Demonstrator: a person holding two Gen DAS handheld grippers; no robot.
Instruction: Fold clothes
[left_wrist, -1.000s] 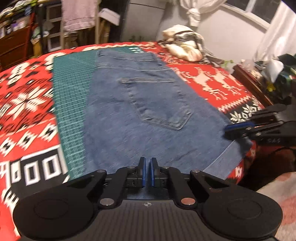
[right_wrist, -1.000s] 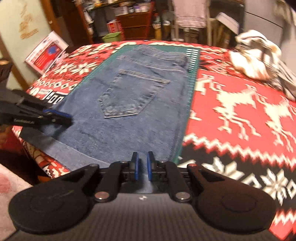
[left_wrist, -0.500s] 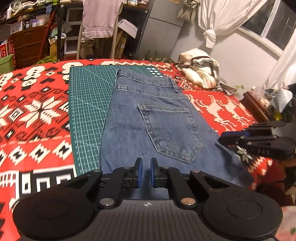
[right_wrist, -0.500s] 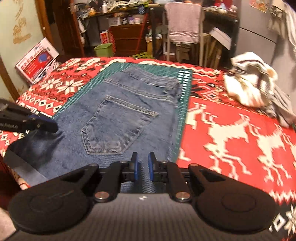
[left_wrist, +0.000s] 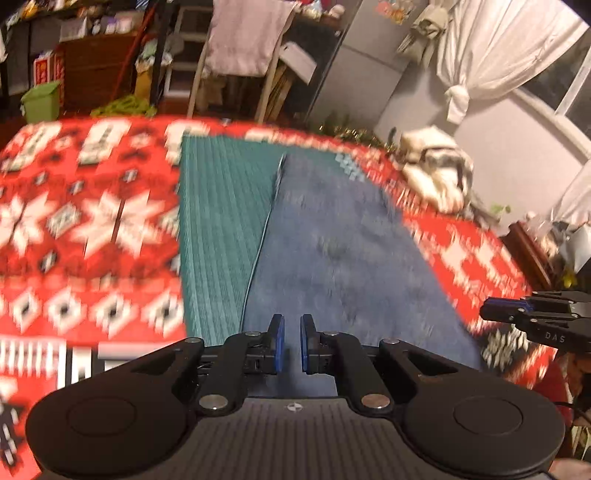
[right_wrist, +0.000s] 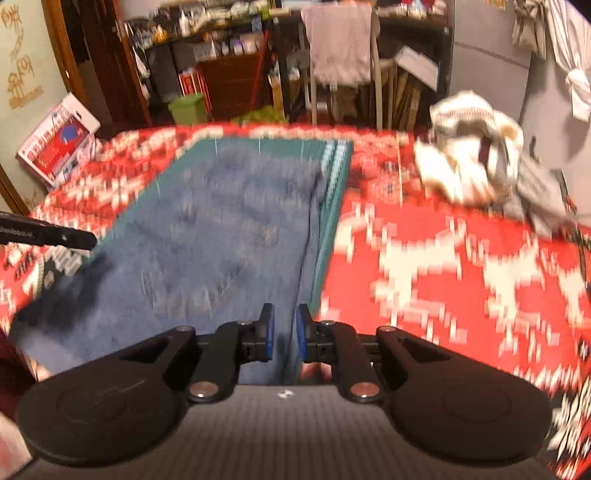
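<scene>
Both views have pulled back and up from the jeans (left_wrist: 332, 258) since half a second ago, and now blur with motion. My left tongs (left_wrist: 289, 343) and right tongs (right_wrist: 282, 338) each show a narrow gap with denim just ahead; I cannot tell if they pinch it. Lengthwise-doubled jeans lie ahead on the green mat (left_wrist: 221, 221), so I judge a crosswise fold follows, needing both near corners carried forward evenly.

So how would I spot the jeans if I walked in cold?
Find the red patterned blanket covering the big surface. In its middle lies a green cutting mat, and the jeans lie flat on it: the only blue denim, unlike the crumpled cream bundle at the far corner.
</scene>
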